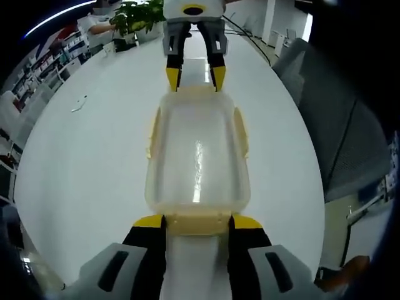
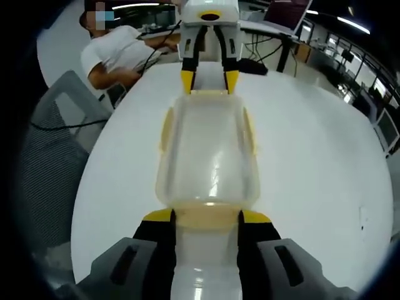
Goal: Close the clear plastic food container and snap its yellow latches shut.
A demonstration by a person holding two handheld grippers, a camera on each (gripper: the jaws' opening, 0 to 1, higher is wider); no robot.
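The clear plastic container (image 1: 197,156) lies lengthwise on the white table (image 1: 87,169), lid on top. Pale yellow latches flare out from its long sides (image 1: 152,132), (image 1: 241,130). In the left gripper view my left gripper (image 1: 197,222) stands open, its yellow-tipped jaws flanking the near end latch (image 1: 197,225). The right gripper (image 1: 195,77) faces it, open, at the far end. The right gripper view mirrors this: the container (image 2: 209,150), my right gripper (image 2: 207,217) open around the near end latch (image 2: 207,219), and the left gripper (image 2: 209,81) at the far end.
A grey mesh chair (image 2: 56,162) stands at the table's edge, and a seated person in a white shirt (image 2: 115,53) is behind it. A potted plant (image 1: 139,15) stands on the table's far end. A small object (image 1: 79,104) lies on the table.
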